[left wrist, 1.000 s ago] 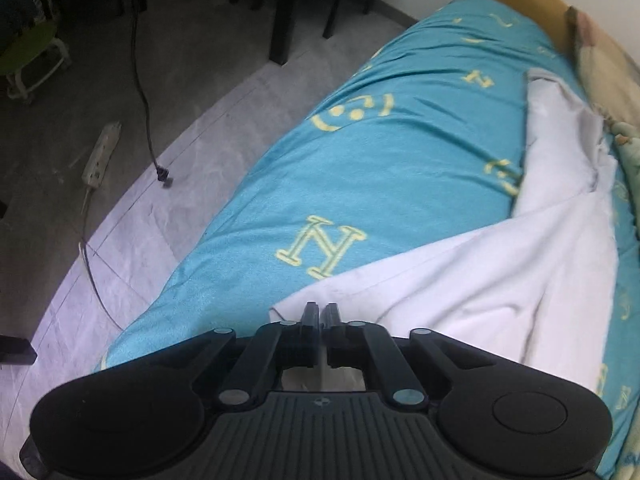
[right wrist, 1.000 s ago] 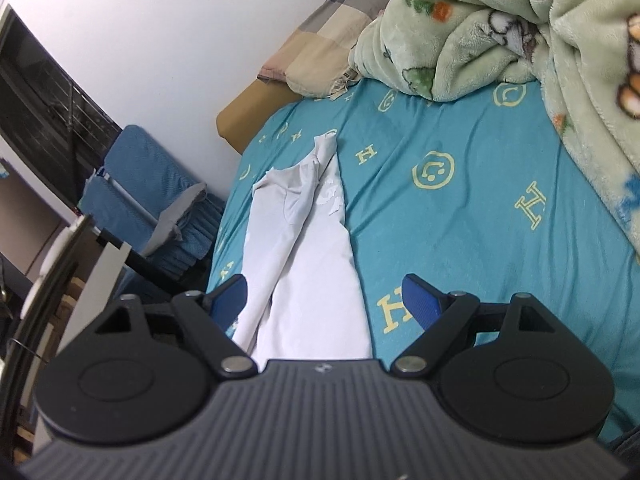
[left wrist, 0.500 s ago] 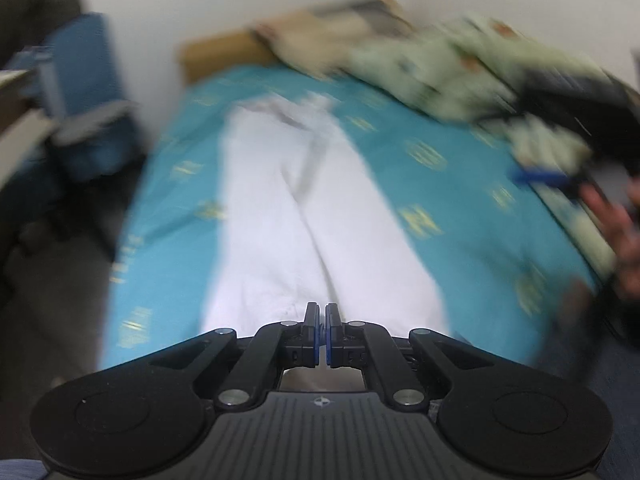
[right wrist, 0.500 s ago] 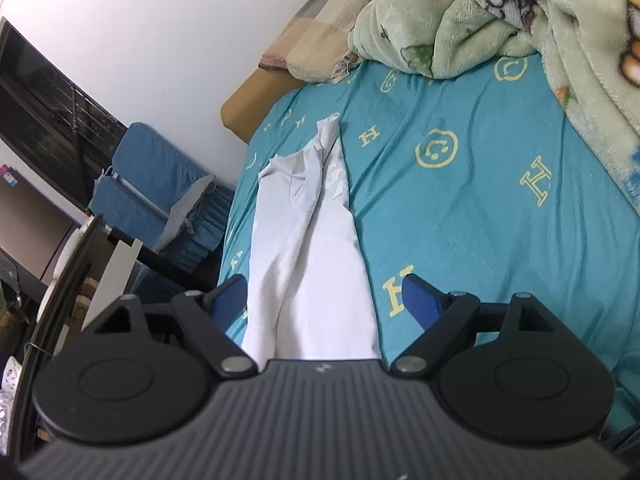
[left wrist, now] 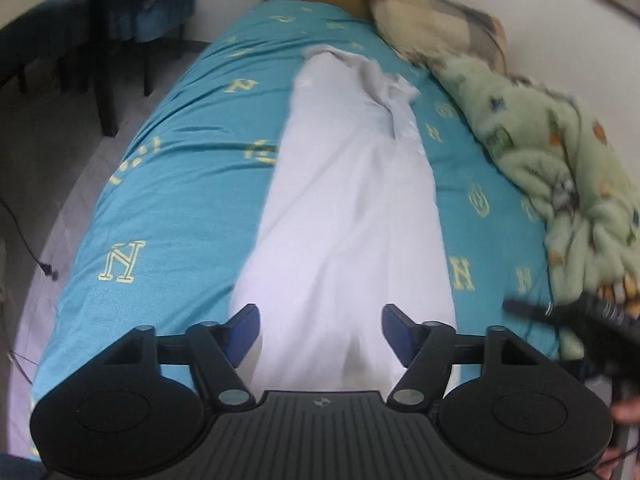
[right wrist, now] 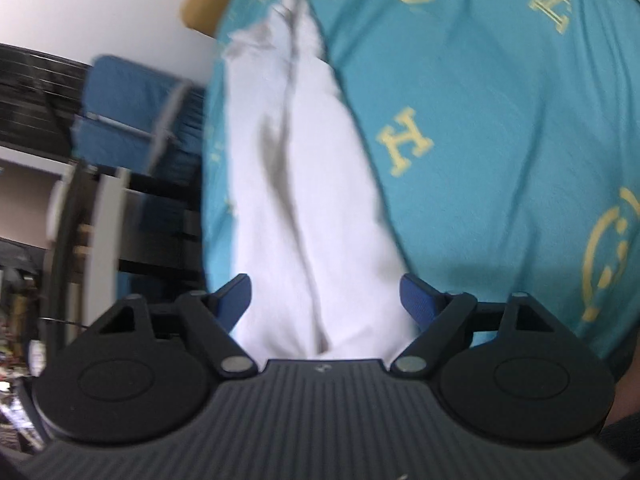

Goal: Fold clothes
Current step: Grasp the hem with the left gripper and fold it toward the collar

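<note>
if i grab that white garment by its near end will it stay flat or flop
Likely flop: the white garment lies limp, with soft creases and a crumpled far end. It looks thin, so probably light. On the teal sheet it may drag and bunch rather than slide flat.

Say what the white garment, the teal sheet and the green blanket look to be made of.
White garment: thin, matte, probably cotton knit; soft folds. Teal sheet: smooth woven fabric, faint sheen, printed yellow letters. Green blanket: plush fleece, fuzzy nap.

2 wrist fisheyes, angled down, close over shared white garment (left wrist: 344, 216)
</note>
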Demonstrator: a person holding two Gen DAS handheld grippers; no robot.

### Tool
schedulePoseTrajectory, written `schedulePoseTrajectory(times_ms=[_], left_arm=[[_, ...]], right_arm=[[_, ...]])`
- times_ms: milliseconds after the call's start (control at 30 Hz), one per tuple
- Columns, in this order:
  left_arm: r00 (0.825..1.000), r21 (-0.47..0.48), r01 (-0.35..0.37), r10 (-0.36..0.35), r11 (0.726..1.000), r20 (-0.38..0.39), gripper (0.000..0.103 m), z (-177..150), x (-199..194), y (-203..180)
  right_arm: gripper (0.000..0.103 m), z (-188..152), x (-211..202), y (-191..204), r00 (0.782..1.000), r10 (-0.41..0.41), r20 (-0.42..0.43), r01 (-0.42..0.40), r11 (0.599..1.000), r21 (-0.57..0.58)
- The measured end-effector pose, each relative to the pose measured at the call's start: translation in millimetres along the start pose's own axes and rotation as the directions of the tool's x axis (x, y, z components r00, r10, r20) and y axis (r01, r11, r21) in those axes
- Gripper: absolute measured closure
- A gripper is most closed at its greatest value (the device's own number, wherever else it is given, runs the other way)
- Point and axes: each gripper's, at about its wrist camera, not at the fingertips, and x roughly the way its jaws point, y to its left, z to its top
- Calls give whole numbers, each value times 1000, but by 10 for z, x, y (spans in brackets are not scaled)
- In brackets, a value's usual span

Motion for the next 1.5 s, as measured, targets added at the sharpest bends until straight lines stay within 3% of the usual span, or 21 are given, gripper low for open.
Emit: schedulePoseTrajectory(times_ms=[67,133,233,333,367,433,500,600,700,800,867,933,1000,1067,1133,1233,1300,1333,1433,1500], left_arm=[[999,14,44,-44,999,-32,39,-79,93,-28],[997,96,61,-55,994,-62,47,-218,165,-216],[991,234,106,-83,966,-104,48,-407,226,-525],[987,347,84,-31,934,-156,51,-576,335,-747],[986,378,51,14,924,-168,56,-620,396,-787],[980,415,6,78,910,-185,100,-676,491,-828],[978,387,13,69,922,-197,100,-648,508,-771],[978,344,131,-64,930,-198,101,-658,389,-797],[962,299,224,-161,928,-221,101,-702,345,-809],[951,270,258,-194,928,-241,99,-680,353,-762],[942,211,294,-245,932,-229,87,-591,298,-664],[940,136,313,-286,940,-188,58,-489,233,-515],[945,27,303,-296,953,-138,39,-355,199,-281],[957,-103,269,-278,958,-85,37,-268,194,20],[968,-236,232,-248,944,-40,31,-213,203,313],[980,-430,178,-199,885,-5,29,-213,261,653],[983,-538,151,-183,829,-5,28,-250,339,817],[985,-567,126,-170,814,-25,28,-263,391,862],[985,-579,32,-124,815,-119,31,-300,566,884],[985,-523,21,-108,852,-136,29,-307,597,785]], right_arm=[[20,-7,2,4,1000,-23,16,23,1000,0],[20,-8,-38,7,998,-32,49,32,999,-1],[20,-3,-106,5,995,-35,96,35,999,0],[20,22,-117,-5,994,-47,101,47,999,8],[20,21,-106,-6,993,-59,101,58,998,7],[20,22,-87,-5,992,-79,96,80,997,2],[20,22,-76,-1,992,-85,89,86,996,-4],[20,6,-57,2,993,-93,75,95,995,-15],[20,-18,-4,-2,993,-106,49,107,994,-21],[20,-42,69,-28,994,-105,5,105,994,-8],[20,-64,105,-49,995,-102,-23,102,995,5],[20,-84,130,-75,994,-95,-46,96,995,21],[22,-86,150,-118,995,-72,-62,75,996,49],[29,-73,184,-148,994,-80,-73,84,994,65],[32,-69,218,-167,993,-89,-84,95,993,75],[33,-98,266,-136,989,-113,-98,118,992,47],[33,-139,311,-73,984,-147,-101,147,989,-3],[34,-168,342,-25,980,-172,-98,169,985,-40],[33,-262,426,120,967,-242,-79,230,963,-141],[33,-362,478,226,960,-273,-65,255,946,-200]])
